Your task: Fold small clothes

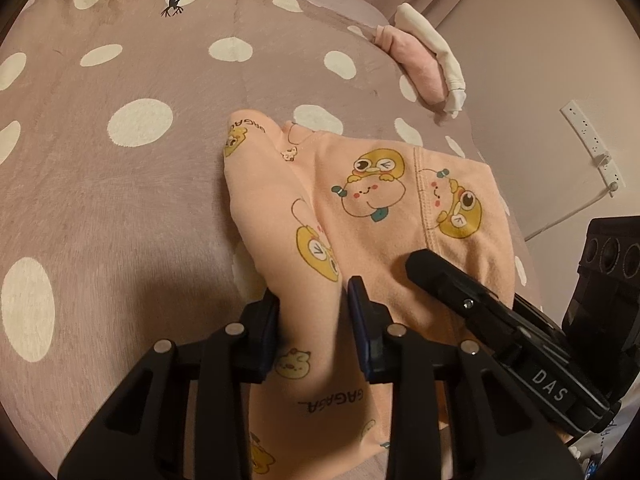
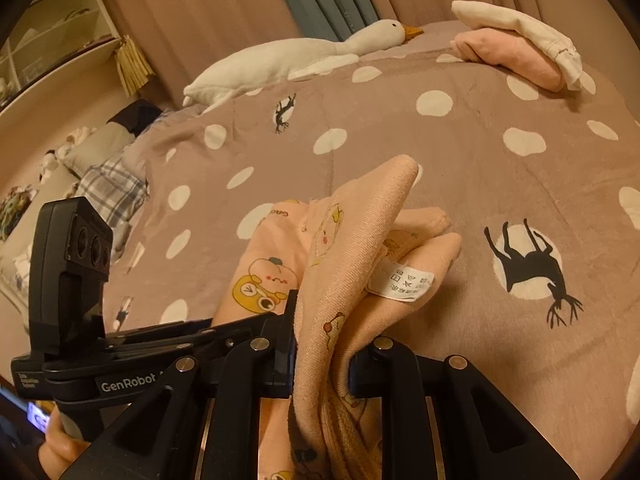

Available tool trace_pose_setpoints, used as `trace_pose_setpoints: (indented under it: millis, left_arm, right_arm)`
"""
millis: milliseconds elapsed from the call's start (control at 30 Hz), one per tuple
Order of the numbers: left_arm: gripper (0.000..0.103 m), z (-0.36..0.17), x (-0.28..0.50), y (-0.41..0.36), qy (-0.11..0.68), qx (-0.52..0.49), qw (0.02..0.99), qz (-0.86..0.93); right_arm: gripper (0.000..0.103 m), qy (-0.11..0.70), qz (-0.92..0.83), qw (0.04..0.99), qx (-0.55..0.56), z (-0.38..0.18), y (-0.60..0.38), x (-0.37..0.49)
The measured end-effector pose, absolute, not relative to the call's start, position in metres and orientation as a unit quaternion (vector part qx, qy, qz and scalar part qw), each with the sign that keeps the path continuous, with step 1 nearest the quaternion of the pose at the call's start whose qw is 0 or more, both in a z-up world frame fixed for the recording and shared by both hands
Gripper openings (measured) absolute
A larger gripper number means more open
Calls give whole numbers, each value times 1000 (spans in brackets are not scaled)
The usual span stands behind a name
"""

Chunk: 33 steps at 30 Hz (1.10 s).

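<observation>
A small peach garment with yellow cartoon prints (image 1: 372,208) lies partly on the polka-dot bedspread (image 1: 132,184). My left gripper (image 1: 314,300) is shut on a fold of the peach garment near its lower left side. My right gripper (image 2: 322,354) is shut on a bunched edge of the same garment (image 2: 360,248), with its white care label (image 2: 402,282) showing. The right gripper also shows in the left wrist view (image 1: 460,292), resting over the garment's right side. The left gripper shows in the right wrist view (image 2: 168,344) at lower left.
A folded pink garment (image 2: 516,56) with a white one (image 2: 516,24) on top lies at the bed's far right. A white plush goose (image 2: 296,56) lies along the far edge. A power strip (image 1: 592,144) hangs on the wall right of the bed.
</observation>
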<state>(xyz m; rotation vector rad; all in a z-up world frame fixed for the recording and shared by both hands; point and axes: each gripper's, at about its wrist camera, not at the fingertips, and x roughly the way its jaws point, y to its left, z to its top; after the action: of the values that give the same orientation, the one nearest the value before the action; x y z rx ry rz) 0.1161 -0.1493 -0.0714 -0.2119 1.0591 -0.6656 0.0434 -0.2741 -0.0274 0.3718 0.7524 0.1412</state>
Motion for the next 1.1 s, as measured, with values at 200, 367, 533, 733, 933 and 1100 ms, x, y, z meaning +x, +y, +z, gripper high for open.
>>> trace_pose_setpoints:
  millis: [200,367,533,733,933,1100]
  left_arm:
    - [31,-61,106,-147,484,-96,809,-319]
    - [31,-57,98,-143,481,-96,810,-321]
    - [31,-53,90,-138,476,-94,814,-320]
    - [31,-48,78,-129,470,-96,818,-317]
    - [31,-44,66,-119,463,-98,824,-313]
    - [31,-41,59,-109,459,-100,827,-307]
  right_arm:
    - [20,354,75,915,178,-17,-272,30]
    - [20,351,78,916,178,-12,-269,22]
    - [20,349,82,918,172,-7,-262,14]
    - [20,346,87,919,167,-1,-253,6]
    - [20,343,95,921,159,5,-242,-1]
    - [20,342,105,920,160,8,-235,-5]
